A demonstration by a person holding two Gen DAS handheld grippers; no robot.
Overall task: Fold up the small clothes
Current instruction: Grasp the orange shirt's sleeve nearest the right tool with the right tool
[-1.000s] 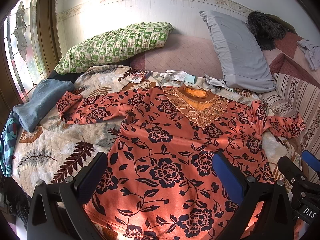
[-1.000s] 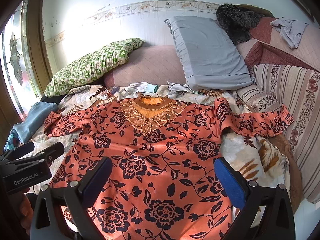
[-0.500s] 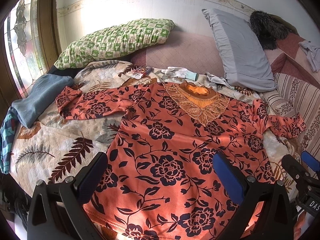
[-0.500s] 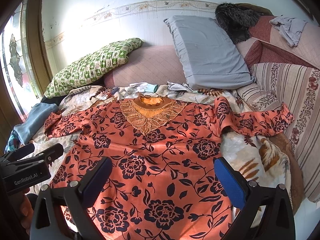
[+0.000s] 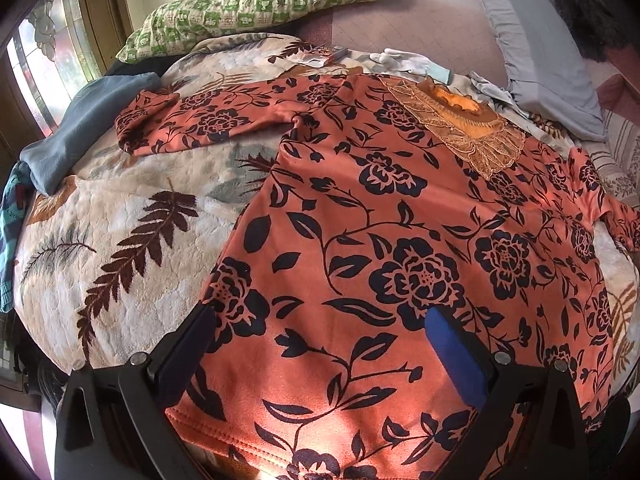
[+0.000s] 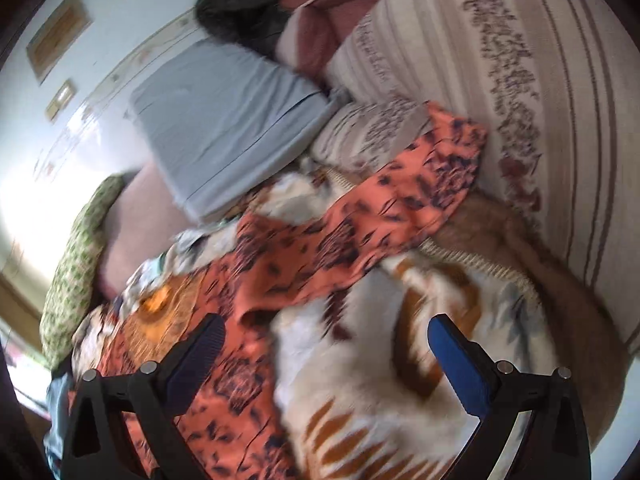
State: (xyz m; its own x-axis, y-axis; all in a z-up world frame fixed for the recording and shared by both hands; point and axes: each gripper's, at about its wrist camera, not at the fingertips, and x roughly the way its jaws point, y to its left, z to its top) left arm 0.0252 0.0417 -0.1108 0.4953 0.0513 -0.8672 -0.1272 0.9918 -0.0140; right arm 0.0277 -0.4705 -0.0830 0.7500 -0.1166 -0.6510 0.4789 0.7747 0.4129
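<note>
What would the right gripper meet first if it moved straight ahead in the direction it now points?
Probably the leaf-print blanket: that is what lies between the open fingers of the right gripper. The orange top's sleeve lies further along, toward the striped cushion. The picture is blurred, so depth is uncertain.

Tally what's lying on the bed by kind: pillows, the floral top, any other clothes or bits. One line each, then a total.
Pillows: 2, the green checked pillow and the grey pillow.
Orange floral top: 1, spread flat on the leaf-print blanket.
Blue folded garment: 1, at the left edge.
White gloves: 1 bundle beyond the collar.
Dark fuzzy item: 1.
Total: 6.
</note>
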